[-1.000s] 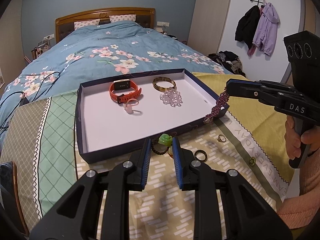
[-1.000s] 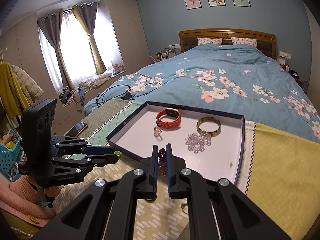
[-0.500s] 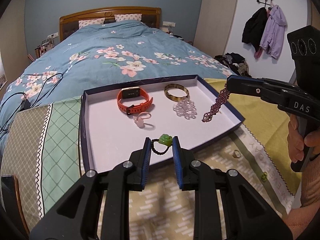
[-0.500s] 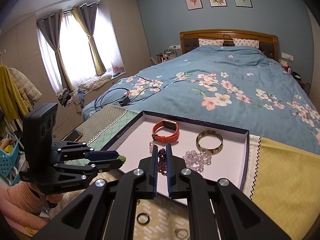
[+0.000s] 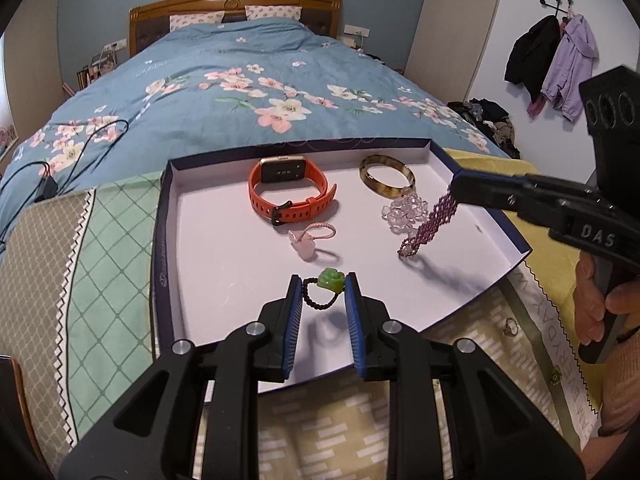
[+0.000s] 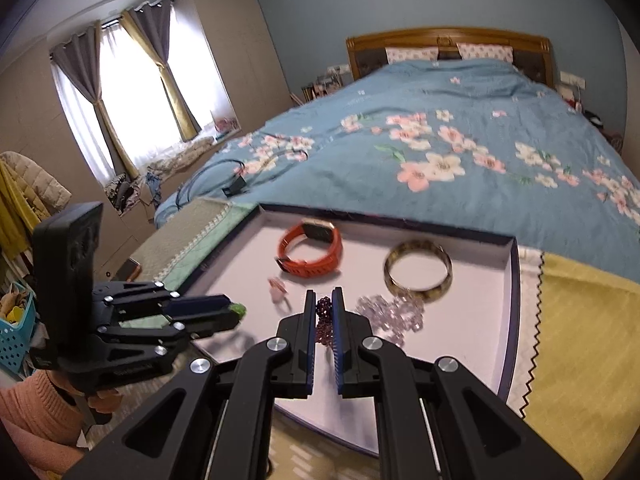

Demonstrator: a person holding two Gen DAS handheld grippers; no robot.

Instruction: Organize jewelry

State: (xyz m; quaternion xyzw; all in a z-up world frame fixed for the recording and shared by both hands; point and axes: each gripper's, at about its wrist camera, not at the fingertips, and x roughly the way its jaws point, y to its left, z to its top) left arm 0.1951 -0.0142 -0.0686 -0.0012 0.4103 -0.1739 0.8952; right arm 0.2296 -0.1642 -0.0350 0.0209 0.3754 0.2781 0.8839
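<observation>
While both grippers hang over the tray (image 5: 168, 240), each one has a piece of jewelry pinched in it. Low in the middle of the left wrist picture, the left gripper (image 5: 322, 294) is clamped on a black bead ring with a green flower (image 5: 329, 280), which sits above the near part of the tray. Coming in from the right side of that picture, the right gripper (image 5: 456, 190) is squeezed tight on a purple bead bracelet (image 5: 432, 222). The bracelet dangles down with its bottom end close to the tray floor, just beside the clear bead bracelet (image 5: 404, 212). Already lying in the tray are an orange watch (image 5: 290, 192), a brown bangle (image 5: 386, 174) and a small pink ring (image 5: 310, 238). A few rings (image 5: 511, 326) lie outside the tray on the cloth at the lower right. I think things could get messy from here. If the purple bracelet is let go where it hangs, it may land on top of the clear one and tangle with it. The green flower ring is round, so if dropped from up high it might bounce or roll into the pink ring. The two grippers are also near each other and could bump.
</observation>
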